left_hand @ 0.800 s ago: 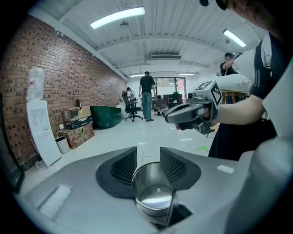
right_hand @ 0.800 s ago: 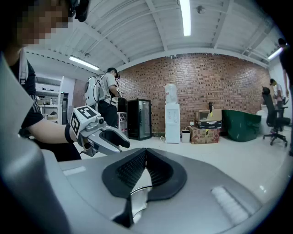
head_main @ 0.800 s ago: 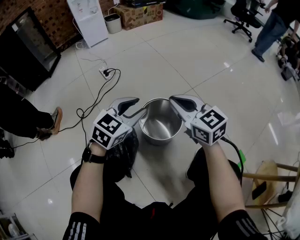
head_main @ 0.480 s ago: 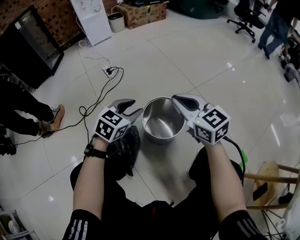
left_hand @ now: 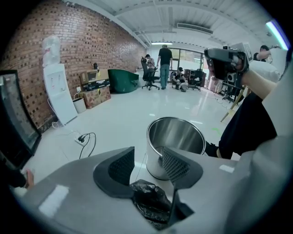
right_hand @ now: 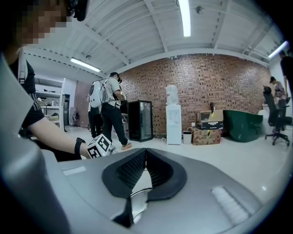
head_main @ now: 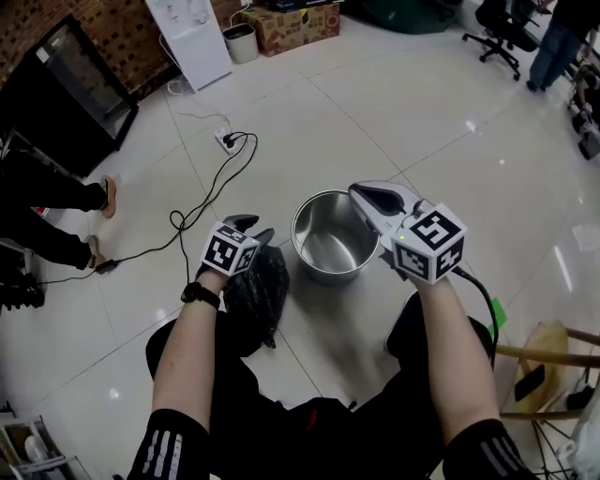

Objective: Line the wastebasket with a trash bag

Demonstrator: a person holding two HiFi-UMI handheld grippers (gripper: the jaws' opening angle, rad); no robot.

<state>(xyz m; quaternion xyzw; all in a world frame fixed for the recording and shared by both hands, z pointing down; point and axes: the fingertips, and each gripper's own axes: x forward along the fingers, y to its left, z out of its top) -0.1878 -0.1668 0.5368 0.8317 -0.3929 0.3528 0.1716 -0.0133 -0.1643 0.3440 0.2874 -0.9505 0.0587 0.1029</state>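
Note:
A shiny steel wastebasket [head_main: 328,246] stands upright on the white tiled floor, with nothing inside it. A crumpled black trash bag [head_main: 258,292] lies on the floor just left of it. My left gripper [head_main: 253,228] tilts down over the bag's far end, jaws open. In the left gripper view the bag [left_hand: 149,203] lies below the open left gripper [left_hand: 148,157], untouched by the pads, with the wastebasket [left_hand: 176,139] just beyond. My right gripper [head_main: 363,193] hovers high above the wastebasket's right rim, shut and empty. Its tips meet in the right gripper view [right_hand: 145,153].
A power strip with a black cable [head_main: 225,142] lies on the floor beyond the bag. A white water dispenser [head_main: 192,37], cardboard box [head_main: 291,23] and black cabinet [head_main: 56,103] stand at the back left. A bystander's legs [head_main: 47,202] are left; a wooden stool [head_main: 553,361] is right.
My left gripper has dropped from beside the wastebasket's left rim down toward the black bag. The right gripper has stayed above the right rim, still shut.

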